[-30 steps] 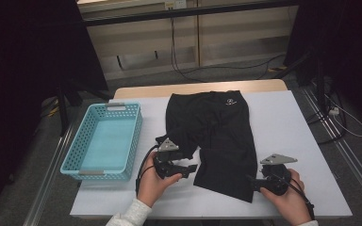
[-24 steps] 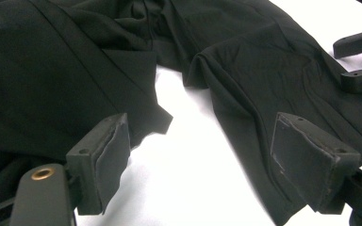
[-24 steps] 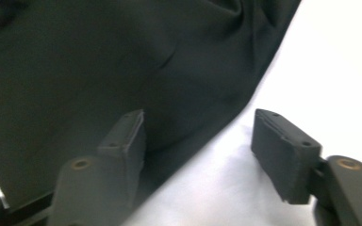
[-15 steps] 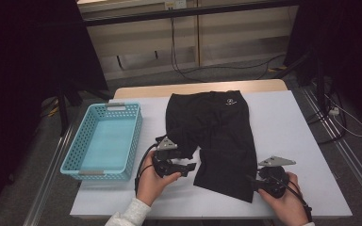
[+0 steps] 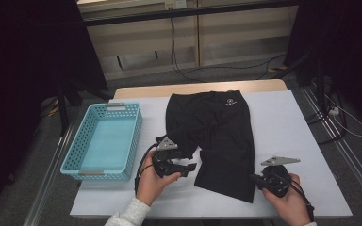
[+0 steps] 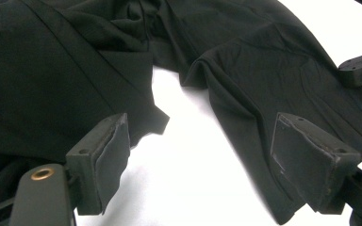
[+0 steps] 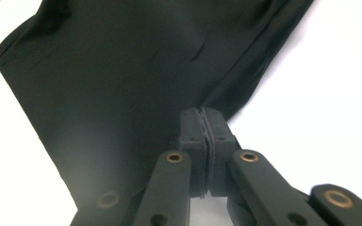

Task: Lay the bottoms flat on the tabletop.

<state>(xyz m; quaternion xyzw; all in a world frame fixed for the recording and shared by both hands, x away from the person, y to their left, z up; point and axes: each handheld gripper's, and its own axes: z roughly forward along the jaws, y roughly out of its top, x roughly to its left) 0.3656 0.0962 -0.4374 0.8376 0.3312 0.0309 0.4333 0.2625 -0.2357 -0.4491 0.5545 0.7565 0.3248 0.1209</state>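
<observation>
Shorts (image 5: 217, 136), black, lie flat at centre frame in the high view on a white table (image 5: 292, 127), waistband toward the top, two legs pointing down; small white logo near the waistband. Left gripper (image 5: 188, 167) sits at lower centre-left, held by the left hand (image 5: 151, 181), jaws pointing right toward the gap between the two legs, just beside the shorter left leg. Right gripper (image 5: 255, 180) at lower right, held by the right hand (image 5: 287, 200), its tip at the bottom corner of the longer leg. Blue basket (image 5: 75, 162) at left of frame, beside the shorts, on the table edge.

Left gripper view: left gripper (image 6: 198, 160) jaws stand wide apart, nothing between them but bare table. Shorts (image 6: 61, 80) fill the upper frame, one leg at left, the other running to lower right; the right pad sits over that leg's hem. Tip of the right gripper (image 6: 360, 68) shows at the right edge.

Right gripper view: right gripper (image 7: 203, 141) jaws pressed together at lower centre; cannot tell if any cloth is caught between them. Shorts (image 7: 136, 80) leg covers upper and left frame, its corner reaching just beside the jaw tips; white table (image 7: 320, 84) at right.
</observation>
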